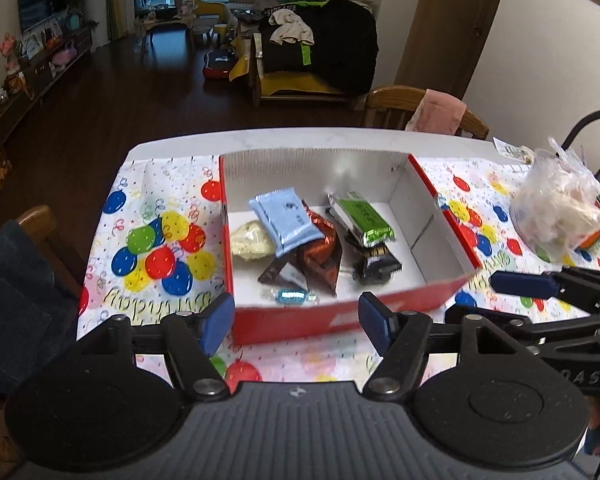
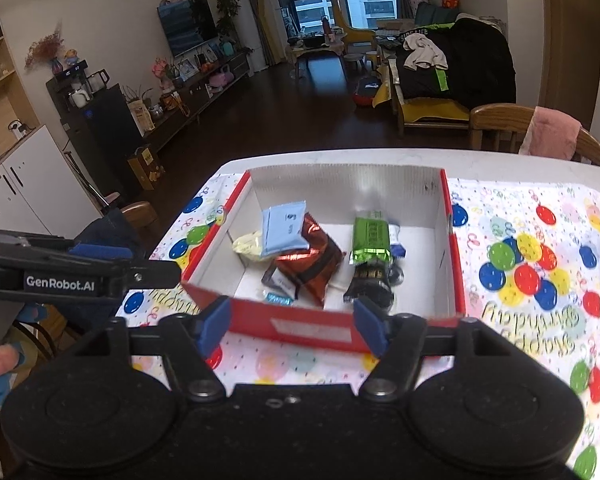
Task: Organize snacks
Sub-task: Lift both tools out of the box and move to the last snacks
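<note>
Sideways, GenRobot.AI on left gripper (image 2: 100,264), Birthday tablecloth (image 2: 540,320)

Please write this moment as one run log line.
left gripper: open, empty | right gripper: open, empty | red box: holds blue packet, green packet, other snacks | plastic bag: outside box

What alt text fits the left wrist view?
A red cardboard box holding wrapped snacks, among them a light blue packet and a green packet, sits on a balloon-print tablecloth. The left gripper hangs open and empty before it, a living room behind.
</note>
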A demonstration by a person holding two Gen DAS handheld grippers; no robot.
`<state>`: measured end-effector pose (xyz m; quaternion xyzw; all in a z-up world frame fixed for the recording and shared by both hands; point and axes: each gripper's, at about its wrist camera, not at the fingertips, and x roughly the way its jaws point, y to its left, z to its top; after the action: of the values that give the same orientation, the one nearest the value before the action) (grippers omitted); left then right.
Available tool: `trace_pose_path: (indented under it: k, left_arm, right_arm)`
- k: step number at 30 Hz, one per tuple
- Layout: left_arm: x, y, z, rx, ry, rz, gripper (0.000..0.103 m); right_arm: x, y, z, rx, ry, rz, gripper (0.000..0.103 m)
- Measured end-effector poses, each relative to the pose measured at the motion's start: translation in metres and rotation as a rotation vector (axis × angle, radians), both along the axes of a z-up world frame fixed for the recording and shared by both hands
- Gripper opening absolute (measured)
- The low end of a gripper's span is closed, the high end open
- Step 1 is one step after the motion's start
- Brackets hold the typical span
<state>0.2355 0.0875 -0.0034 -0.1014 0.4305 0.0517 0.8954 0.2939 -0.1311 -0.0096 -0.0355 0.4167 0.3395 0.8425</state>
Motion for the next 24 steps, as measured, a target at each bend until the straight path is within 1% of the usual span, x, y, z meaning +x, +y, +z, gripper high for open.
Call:
trace_pose_path:
  k: [3,4,6,7,10,13,15,18,19,22,24]
  left_arm:
    - [-0.015,0.001,-0.006,-0.007,0.002,0.0,0.071]
    - [-0.021,0.001,-0.009,-0.01,0.0,0.0,0.071]
    - [-0.033,-0.001,-0.013,-0.001,-0.008,-0.006,0.072]
    - [-0.038,-0.002,-0.016,0.003,-0.01,-0.009,0.074]
    - [-0.051,-0.004,-0.023,-0.001,-0.009,-0.009,0.076]
    - [-0.063,-0.007,-0.03,0.017,-0.012,0.004,0.076]
    - [-0.068,-0.007,-0.036,0.006,-0.003,-0.003,0.076]
    - [-0.075,-0.009,-0.046,0.014,0.007,-0.016,0.077]
    - [-0.077,-0.01,-0.049,0.014,0.013,-0.024,0.079]
    - [-0.083,-0.012,-0.06,0.009,0.034,-0.037,0.08]
    - [-0.087,-0.014,-0.067,0.006,0.045,-0.043,0.08]
  right_arm:
    - [-0.014,-0.005,-0.002,-0.007,-0.011,-0.003,0.076]
    - [-0.019,-0.007,-0.002,-0.009,-0.012,-0.005,0.078]
    - [-0.027,-0.01,-0.006,-0.009,-0.009,-0.006,0.08]
    - [-0.032,-0.011,-0.008,-0.013,-0.007,-0.005,0.08]
    - [-0.042,-0.012,-0.016,-0.031,-0.001,-0.013,0.085]
    - [-0.051,-0.016,-0.027,-0.044,0.015,-0.032,0.087]
    - [-0.057,-0.019,-0.033,-0.057,0.019,-0.05,0.091]
    - [-0.065,-0.025,-0.043,-0.081,0.028,-0.076,0.092]
    - [-0.068,-0.027,-0.048,-0.09,0.035,-0.083,0.093]
    - [-0.074,-0.035,-0.06,-0.111,0.057,-0.119,0.098]
    - [-0.077,-0.04,-0.069,-0.127,0.083,-0.148,0.098]
